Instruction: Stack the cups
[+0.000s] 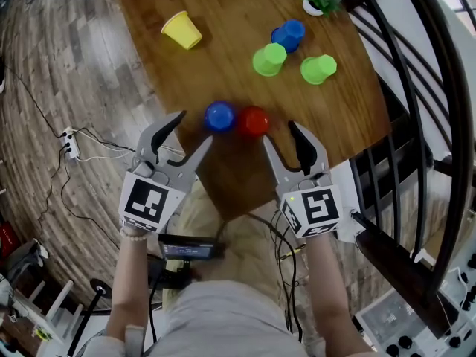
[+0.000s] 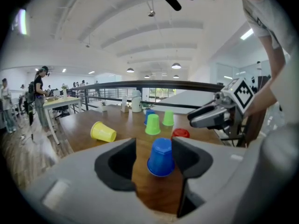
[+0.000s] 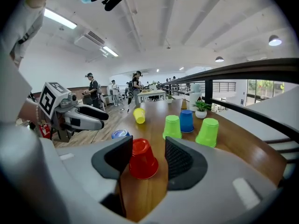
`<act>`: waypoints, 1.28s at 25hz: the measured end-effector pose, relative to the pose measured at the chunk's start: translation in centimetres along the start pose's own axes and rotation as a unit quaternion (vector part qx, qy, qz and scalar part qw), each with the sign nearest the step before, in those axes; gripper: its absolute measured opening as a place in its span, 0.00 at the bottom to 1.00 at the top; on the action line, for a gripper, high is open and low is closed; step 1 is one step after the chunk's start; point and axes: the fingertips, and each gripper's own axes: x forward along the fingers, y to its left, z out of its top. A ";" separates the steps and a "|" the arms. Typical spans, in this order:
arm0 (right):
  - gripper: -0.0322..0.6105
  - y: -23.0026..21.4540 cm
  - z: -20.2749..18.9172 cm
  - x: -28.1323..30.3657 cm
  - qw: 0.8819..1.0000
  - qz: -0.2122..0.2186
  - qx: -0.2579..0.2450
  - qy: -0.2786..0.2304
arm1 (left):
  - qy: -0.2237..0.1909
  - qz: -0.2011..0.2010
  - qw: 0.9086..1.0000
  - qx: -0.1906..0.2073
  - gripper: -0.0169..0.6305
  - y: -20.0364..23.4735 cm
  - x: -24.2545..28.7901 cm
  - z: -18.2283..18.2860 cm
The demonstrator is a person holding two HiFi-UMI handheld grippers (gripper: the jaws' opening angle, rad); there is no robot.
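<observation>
The wooden table (image 1: 223, 80) runs ahead of both claws, and a dark railing (image 1: 428, 103) curves past on the outer side of the right claw (image 1: 280, 134). The left claw (image 1: 192, 129) and the right claw hover side by side at the table's near edge, each with its jaws wide apart and holding nothing.

An upside-down blue cup (image 1: 219, 116) stands just past the left claw's tips, in line with the gap between its jaws and apart from both pads. A red cup (image 1: 253, 120), also upside down, stands just past the right claw's tips, framed by its open jaws in the right gripper view. The two cups touch or nearly touch each other, between the two claws.

Farther ahead of the right claw stand two green cups (image 1: 269, 59) (image 1: 318, 69) and a second blue cup (image 1: 288, 34) beyond them. A yellow cup (image 1: 182, 30) lies on its side well ahead of the left claw. A small potted plant (image 1: 320, 0) sits at the far end.
</observation>
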 end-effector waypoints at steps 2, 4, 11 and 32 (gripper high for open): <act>0.37 -0.4 0.1 -0.3 1.000 -0.001 -0.002 0.000 | 0.003 0.009 1.000 -0.003 0.38 0.8 0.0 0.5; 0.37 -0.7 0.3 -0.6 1.000 -0.004 -0.003 0.000 | 0.007 0.018 1.000 0.003 0.38 2.1 0.2 0.9; 0.37 -1.5 0.2 -1.9 1.000 -0.023 0.004 0.000 | 0.044 0.023 0.987 0.154 0.38 6.7 2.9 1.9; 0.37 -1.7 -1.6 -4.9 0.996 -0.083 0.039 0.000 | 0.316 -0.111 0.706 0.624 0.55 16.4 10.5 -3.5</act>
